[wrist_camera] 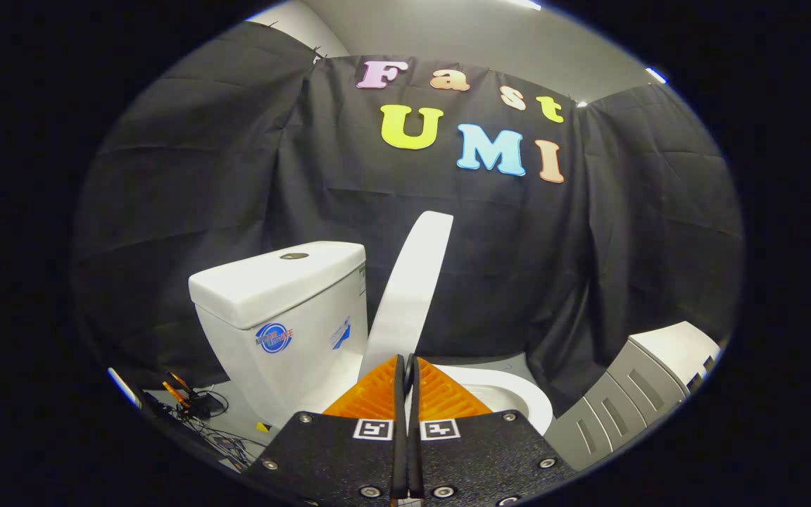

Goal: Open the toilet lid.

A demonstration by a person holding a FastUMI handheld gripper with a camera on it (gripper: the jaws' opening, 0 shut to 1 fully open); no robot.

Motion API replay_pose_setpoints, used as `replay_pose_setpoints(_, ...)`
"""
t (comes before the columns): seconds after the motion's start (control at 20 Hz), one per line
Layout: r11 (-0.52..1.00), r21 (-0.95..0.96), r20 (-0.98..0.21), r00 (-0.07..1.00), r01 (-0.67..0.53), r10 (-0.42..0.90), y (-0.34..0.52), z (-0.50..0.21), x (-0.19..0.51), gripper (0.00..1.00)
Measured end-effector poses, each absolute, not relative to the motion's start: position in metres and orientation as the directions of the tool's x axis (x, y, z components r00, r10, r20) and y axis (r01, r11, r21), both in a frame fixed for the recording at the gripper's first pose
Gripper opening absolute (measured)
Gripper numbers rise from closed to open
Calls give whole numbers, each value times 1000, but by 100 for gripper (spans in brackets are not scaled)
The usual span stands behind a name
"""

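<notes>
Beyond the closed, empty claw (407, 360), at twelve o'clock, the lid (409, 289) stood near upright; a nudge could have dropped it.

Toilet lid (411, 285), raised: smooth, glossy white plastic in appearance. Cistern (286, 310): glazed ceramic look, glossy, with a metallic flush button (293, 255) on top. Bowl rim (518, 394): same smooth white gloss. Booth wall (222, 183): matt black cloth, creased. Hand-held gripper (408, 366), fingers closed together: ribbed pads on a grainy matt body with metal screws. Cabinet (648, 387): matt grey and white panels.
</notes>
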State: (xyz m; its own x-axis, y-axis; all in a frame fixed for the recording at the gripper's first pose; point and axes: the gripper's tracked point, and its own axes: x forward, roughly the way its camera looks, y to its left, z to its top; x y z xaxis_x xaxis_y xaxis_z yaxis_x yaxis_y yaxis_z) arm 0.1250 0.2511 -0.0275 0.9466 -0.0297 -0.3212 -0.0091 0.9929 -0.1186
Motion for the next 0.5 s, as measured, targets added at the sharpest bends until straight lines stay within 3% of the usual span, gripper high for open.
replay_pose_setpoints(0.5, 984, -119, -313, 945, -134, 91, 312, -28, 134, 0)
